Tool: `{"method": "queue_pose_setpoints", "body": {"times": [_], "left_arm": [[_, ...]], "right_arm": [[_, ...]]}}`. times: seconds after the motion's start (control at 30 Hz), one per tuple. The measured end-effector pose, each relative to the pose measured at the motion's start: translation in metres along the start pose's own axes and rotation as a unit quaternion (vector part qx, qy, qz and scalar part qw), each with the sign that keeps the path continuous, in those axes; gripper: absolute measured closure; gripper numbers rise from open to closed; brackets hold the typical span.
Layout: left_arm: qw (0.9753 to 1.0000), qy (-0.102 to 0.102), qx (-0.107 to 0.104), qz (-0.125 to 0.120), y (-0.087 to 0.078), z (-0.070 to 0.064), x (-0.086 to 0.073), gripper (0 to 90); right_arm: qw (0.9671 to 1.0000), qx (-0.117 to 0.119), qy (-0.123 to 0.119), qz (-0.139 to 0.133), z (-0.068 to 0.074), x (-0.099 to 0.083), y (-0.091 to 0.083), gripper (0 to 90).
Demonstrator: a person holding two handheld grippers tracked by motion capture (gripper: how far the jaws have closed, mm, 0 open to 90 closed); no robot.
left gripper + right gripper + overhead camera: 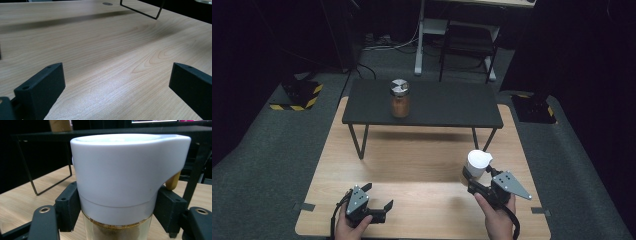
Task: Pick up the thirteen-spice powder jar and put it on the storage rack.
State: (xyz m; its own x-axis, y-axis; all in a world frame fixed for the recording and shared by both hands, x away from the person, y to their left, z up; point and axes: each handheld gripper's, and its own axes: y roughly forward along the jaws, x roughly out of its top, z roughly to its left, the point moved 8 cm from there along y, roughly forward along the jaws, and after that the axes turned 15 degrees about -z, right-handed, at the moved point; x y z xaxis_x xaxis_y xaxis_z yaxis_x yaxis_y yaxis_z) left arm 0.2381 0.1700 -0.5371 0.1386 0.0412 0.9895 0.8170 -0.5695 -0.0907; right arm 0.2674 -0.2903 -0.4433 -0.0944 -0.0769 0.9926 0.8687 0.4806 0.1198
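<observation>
1. Idling at the near left of the tabletop (412, 165): left hand-held gripper (379, 197), jaws spread wide with nothing between them. The left gripper view has bare wood grain between its two black jaws.
2. Black shelf (437, 102) spans the far side of the tabletop as my landmark. A steel-lidded jar (400, 98) of brown contents stands on it, left of the shelf's middle, well apart from both grippers.
3. Right hand-held gripper (473, 176) sits just in front of the shelf's right leg, clamped on the white-capped jar (476, 165).
4. Relative position: jar is directly between the jaws, upright. Pads meet it at the seam where the white cap (125, 172) joins the clear body (117, 230), one pad on each side.
5. Handling, as judgement: clear body looks like glass or hard plastic, so rigid, smooth and likely slippery. Brown powder fill reaches up near the cap, so moderate weight, low-ish centre of mass.
6. White cap is smooth plastic with a spout lip on one side; if it only presses on, a cap-only grip could pull it off.
7. Best hold looks like just under the cap rim, on the body, so the rim acts as a stop against sliding. Keep it upright; I cannot tell if the spout is sealed.
</observation>
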Motion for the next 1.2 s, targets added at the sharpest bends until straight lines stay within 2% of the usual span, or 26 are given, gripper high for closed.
{"method": "queue_pose_setpoints", "body": {"times": [0.7,1.2], "left_arm": [[1.0000,-0.002,-0.007,-0.003,-0.001,0.000,-0.001,0.6],[0.9999,-0.005,-0.010,-0.004,-0.002,0.002,-0.001,0.6]], "right_arm": [[0.9998,-0.001,0.009,-0.018,0.004,0.034,0.025,30.9],[0.9997,0.002,-0.004,-0.026,0.007,0.058,0.044,30.9]]}}
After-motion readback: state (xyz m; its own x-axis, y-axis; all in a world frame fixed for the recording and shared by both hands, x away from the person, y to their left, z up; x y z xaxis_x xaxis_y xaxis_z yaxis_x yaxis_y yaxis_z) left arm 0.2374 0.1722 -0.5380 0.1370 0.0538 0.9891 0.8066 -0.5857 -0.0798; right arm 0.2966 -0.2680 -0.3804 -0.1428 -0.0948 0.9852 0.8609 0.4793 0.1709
